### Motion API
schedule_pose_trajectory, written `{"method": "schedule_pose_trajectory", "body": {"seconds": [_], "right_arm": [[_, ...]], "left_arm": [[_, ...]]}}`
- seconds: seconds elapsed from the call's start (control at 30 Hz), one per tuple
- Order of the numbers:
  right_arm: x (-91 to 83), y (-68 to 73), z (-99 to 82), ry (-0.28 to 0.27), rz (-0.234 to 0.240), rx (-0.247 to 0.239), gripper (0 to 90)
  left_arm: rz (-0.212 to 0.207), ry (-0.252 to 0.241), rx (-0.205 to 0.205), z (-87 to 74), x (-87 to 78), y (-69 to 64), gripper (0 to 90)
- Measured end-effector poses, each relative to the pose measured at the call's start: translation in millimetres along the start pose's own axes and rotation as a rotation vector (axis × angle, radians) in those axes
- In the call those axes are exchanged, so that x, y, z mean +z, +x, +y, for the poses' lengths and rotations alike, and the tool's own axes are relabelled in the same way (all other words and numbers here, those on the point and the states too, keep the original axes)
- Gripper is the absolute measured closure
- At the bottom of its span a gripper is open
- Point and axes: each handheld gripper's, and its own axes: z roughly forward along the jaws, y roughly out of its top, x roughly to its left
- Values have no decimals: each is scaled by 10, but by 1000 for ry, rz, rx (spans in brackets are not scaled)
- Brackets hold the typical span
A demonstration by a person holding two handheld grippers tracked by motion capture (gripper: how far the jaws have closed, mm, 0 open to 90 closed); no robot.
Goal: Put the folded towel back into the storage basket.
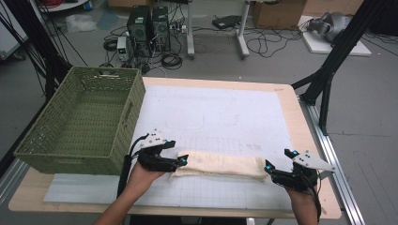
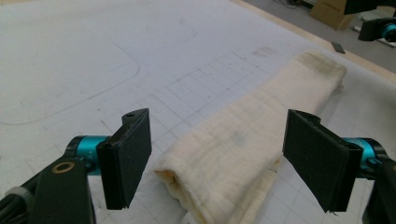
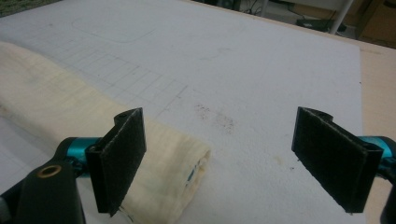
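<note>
Both grippers stand open: left gripper (image 1: 184,160) straddles the folded cream cloth's (image 1: 220,165) nine o'clock end, unpressed; right gripper (image 1: 268,165) sits at its three o'clock end. Cloth lies on the white mat (image 1: 225,112), green basket (image 1: 84,122) at ten o'clock.

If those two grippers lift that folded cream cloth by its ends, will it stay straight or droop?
The folded cream cloth would probably sag in the middle: its soft, wrinkled layers look limp. It seems light for its size. Lying flat on the white mat, it is unlikely to roll.
</note>
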Motion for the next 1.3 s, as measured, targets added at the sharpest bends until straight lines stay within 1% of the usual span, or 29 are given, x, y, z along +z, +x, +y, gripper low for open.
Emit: {"method": "schedule_pose_trajectory", "body": {"seconds": [0.03, 0.07, 0.1, 0.17, 0.23, 0.3, 0.37, 0.5, 0.6, 0.67, 0.7, 0.73, 0.77, 0.8, 0.83, 0.87, 0.9, 0.97, 1.03, 1.1, 1.2, 1.23, 1.27, 1.3], "right_arm": [[-1, 0, 0, 1, 0, 1, 162], [-1, 0, 0, 1, 0, 1, 162], [0, -3, -3, 2, 1, -1, 162], [1, -3, -4, 3, 1, -1, 162], [3, -3, -3, 4, 0, -6, 162], [6, 1, -4, 6, 2, -2, 162], [10, 0, -5, 8, 2, -3, 162], [17, 4, -6, 8, 6, -6, 162], [16, 6, -6, 12, 2, -1, 162], [18, 7, -8, 12, 3, 0, 163], [21, 8, -9, 9, 6, 4, 162], [26, 9, -10, 7, 10, 7, 162], [30, 14, -9, 9, 12, 7, 162], [36, 19, -9, 10, 13, 3, 162], [40, 26, -9, 14, 16, 2, 162], [46, 33, -8, 15, 15, 0, 162], [51, 34, -8, 15, 17, -7, 162], [53, 37, -9, 16, 19, -3, 162], [52, 32, -11, 17, 16, -3, 162], [49, 31, -12, 16, 16, 2, 162], [48, 28, -13, 16, 15, 3, 162], [48, 33, -14, 16, 18, 8, 162], [52, 28, -14, 12, 19, 0, 162], [54, 29, -13, 11, 20, 0, 162]], "left_arm": [[0, 0, 0, 0, 0, 0, 246], [3, 15, -5, -7, 19, 7, 246], [9, 48, -12, -27, 55, 26, 271], [31, 86, -4, -49, 84, 39, 306], [55, 118, 11, -67, 105, 42, 316], [63, 134, 20, -88, 119, 46, 340], [73, 147, 24, -109, 137, 49, 343], [76, 170, 18, -143, 184, 50, 353], [79, 181, 26, -153, 201, 45, 365], [83, 203, 35, -172, 227, 22, 370], [83, 203, 35, -172, 227, 22, 377], [105, 229, 53, -184, 251, 3, 393], [124, 240, 53, -189, 263, -10, 430], [127, 244, 55, -198, 273, -18, 440], [127, 244, 55, -198, 273, -18, 446], [119, 248, 63, -217, 282, -33, 463], [121, 250, 64, -217, 281, -38, 471], [116, 254, 59, -213, 279, -43, 500], [105, 256, 65, -213, 276, -50, 531], [96, 258, 65, -214, 276, -65, 581], [75, 256, 37, -218, 281, -78, 688], [66, 254, 38, -221, 282, -82, 711], [55, 254, 43, -224, 282, -87, 754], [54, 250, 54, -228, 283, -96, 777]]}}
